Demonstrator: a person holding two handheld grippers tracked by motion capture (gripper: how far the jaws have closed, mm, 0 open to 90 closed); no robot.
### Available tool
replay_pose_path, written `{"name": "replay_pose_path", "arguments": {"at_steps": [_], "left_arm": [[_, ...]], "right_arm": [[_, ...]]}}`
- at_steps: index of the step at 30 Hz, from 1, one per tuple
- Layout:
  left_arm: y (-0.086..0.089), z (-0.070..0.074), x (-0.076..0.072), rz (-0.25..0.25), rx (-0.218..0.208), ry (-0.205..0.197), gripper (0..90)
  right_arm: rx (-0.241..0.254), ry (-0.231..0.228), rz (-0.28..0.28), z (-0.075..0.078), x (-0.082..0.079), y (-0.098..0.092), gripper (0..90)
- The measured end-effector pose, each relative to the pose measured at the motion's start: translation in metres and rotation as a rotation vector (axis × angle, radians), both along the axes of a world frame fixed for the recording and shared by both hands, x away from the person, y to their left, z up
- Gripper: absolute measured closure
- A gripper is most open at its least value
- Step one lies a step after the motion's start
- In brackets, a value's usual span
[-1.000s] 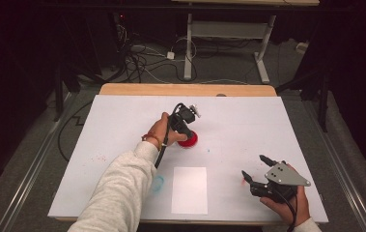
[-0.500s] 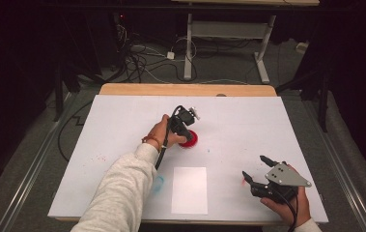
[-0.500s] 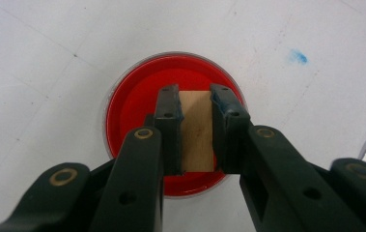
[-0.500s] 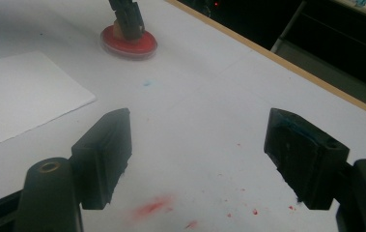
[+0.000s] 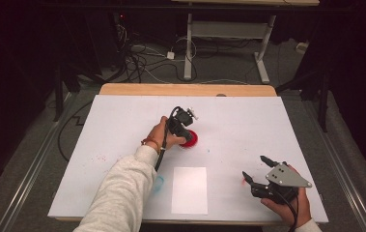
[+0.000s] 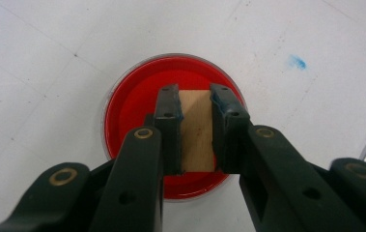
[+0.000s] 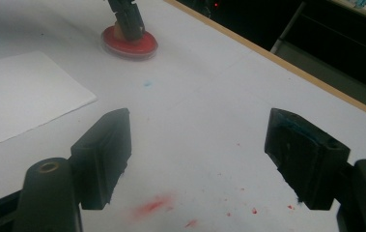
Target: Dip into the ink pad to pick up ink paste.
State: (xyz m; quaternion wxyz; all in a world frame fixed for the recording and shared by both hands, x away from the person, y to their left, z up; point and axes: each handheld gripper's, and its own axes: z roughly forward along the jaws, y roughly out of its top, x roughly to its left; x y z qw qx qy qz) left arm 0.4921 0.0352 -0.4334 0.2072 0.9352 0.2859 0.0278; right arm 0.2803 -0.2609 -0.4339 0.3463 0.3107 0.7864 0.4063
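Here the left claw [image 6: 196, 130] gripped a wooden block [image 6: 197, 130] over the red dish [image 6: 137, 106] mid-tabletop; the right claw [image 7: 197, 159] gaped empty.

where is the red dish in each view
High view: the red dish sits mid-table, just right of the left gripper.
Left gripper view: the dish is at centre, under the jaws, which are shut on a wooden block.
Right gripper view: the dish is upper left.
Shared landmark: the white paper sheet.

We see a white table [image 5: 248, 121] with a wooden far edge; beyond it a white-legged desk [image 5: 229, 34] over tangled cables [image 5: 142, 58] on grey carpet [image 5: 349, 145]. Surroundings dark.
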Motion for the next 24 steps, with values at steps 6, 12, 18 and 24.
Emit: {"name": "replay_pose_path", "arguments": {"at_steps": [6,12,18,24], "left_arm": [[0.001,-0.001,-0.001,0.007,-0.01,-0.01,74.1],[0.001,-0.001,-0.001,0.01,-0.014,-0.005,74.1],[-0.003,0.003,-0.003,0.0,0.028,-0.021,74.0],[-0.005,0.015,-0.008,-0.013,0.073,-0.058,73.9]], "right_arm": [[-0.005,0.002,0.006,0.0,0.0,0.002,25.5],[-0.005,0.004,0.006,0.0,0.0,0.002,25.6],[-0.003,0.002,0.007,0.0,0.0,0.001,25.6],[-0.003,0.004,0.007,0.0,0.0,0.001,25.6]]}}
